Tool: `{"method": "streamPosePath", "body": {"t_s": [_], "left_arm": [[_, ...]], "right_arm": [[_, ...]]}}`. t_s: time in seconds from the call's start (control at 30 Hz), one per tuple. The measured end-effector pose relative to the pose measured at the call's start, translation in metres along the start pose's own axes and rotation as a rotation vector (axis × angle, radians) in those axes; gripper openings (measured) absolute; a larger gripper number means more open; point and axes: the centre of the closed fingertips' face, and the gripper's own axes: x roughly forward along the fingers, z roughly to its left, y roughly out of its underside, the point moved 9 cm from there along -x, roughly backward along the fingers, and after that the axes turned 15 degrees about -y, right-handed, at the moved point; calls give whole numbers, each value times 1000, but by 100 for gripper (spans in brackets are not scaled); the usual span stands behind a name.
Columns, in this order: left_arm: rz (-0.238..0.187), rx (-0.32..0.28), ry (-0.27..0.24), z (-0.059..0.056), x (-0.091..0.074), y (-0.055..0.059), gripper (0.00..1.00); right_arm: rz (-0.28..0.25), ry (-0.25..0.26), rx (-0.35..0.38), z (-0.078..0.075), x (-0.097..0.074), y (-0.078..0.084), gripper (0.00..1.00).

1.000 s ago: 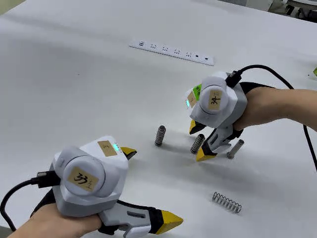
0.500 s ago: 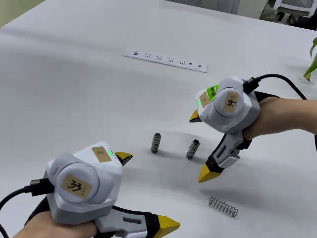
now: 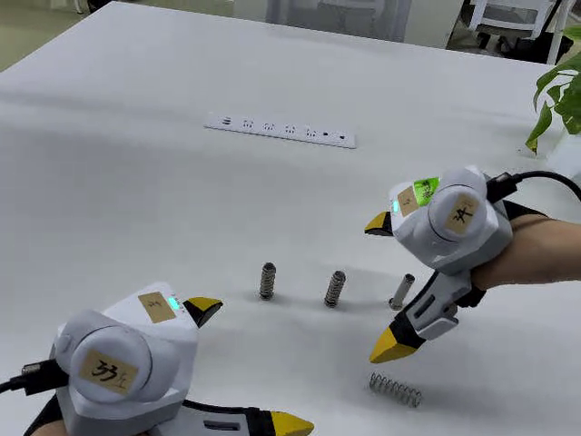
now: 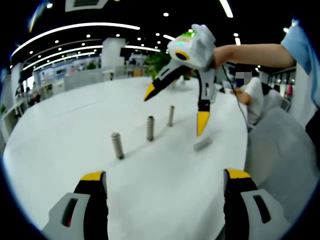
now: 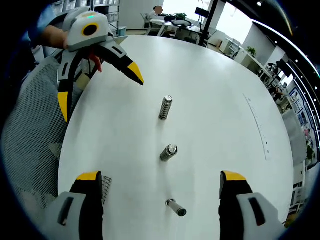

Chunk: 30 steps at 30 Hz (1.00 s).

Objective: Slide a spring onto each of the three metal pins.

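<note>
Three metal pins stand in a row on the white table (image 3: 136, 200). The left pin (image 3: 268, 280) and the middle pin (image 3: 335, 288) each wear a spring. The right pin (image 3: 400, 291) is bare. A loose spring (image 3: 395, 389) lies flat in front of it. My right gripper (image 3: 385, 285) hovers open above and to the right of the bare pin, holding nothing. My left gripper (image 3: 247, 366) is open and empty at the near left. From the right gripper view the bare pin (image 5: 176, 207) is nearest and the loose spring (image 5: 106, 186) lies by the left jaw.
A white power strip (image 3: 280, 130) lies across the far middle of the table. A green plant (image 3: 556, 100) stands at the far right edge. A black cable (image 3: 545, 178) trails from the right gripper. Chairs stand beyond the table.
My right gripper has lifted off the middle pin and drawn back to the right, leaving a spring on that pin. The head camera has tilted up. The left gripper has barely moved.
</note>
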Motion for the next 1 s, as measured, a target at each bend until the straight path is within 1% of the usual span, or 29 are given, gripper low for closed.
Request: {"method": "streamPosePath", "body": {"t_s": [0.03, 0.1, 0.13, 0.17, 0.23, 0.33, 0.4, 0.47, 0.53, 0.6, 0.67, 0.77, 0.9, 1.0], "left_arm": [[0, 0, 0, 0, 0, 0, 98], [3, 6, 3, 0, 0, 0, 98], [4, 9, 3, 0, 0, 0, 98], [6, 12, 3, 1, 0, 0, 98], [7, 11, 1, 1, 0, 0, 98], [3, -5, -1, 2, 0, 0, 98], [7, 2, -4, 3, -1, 0, 98], [8, 3, -3, 3, -1, 0, 98], [10, 9, -5, 4, -1, 0, 98], [8, 9, -5, 4, -1, -1, 98], [8, 13, -9, 5, -1, -1, 98], [8, 12, -9, 6, -1, -1, 98], [16, 24, -5, 6, -2, 0, 98], [17, 29, -2, 6, -2, -1, 98]], "right_arm": [[-11, 6, 8, 1, -2, 1, 99], [-63, 25, 50, 4, -5, 5, 99], [-71, 25, 57, 6, -7, 6, 99], [-91, 33, 72, 8, -9, 9, 99], [-105, 50, 88, 12, -14, 15, 99], [-128, 67, 112, 20, -18, 21, 99], [-140, 76, 130, 25, -19, 26, 99], [-145, 81, 145, 28, -20, 31, 99], [-156, 86, 162, 34, -19, 36, 99], [-182, 94, 192, 39, -18, 42, 98], [-223, 101, 221, 46, -17, 44, 98], [-236, 115, 241, 56, -16, 48, 99], [-271, 130, 277, 68, -16, 53, 97], [-290, 141, 305, 73, -17, 63, 98]]}}
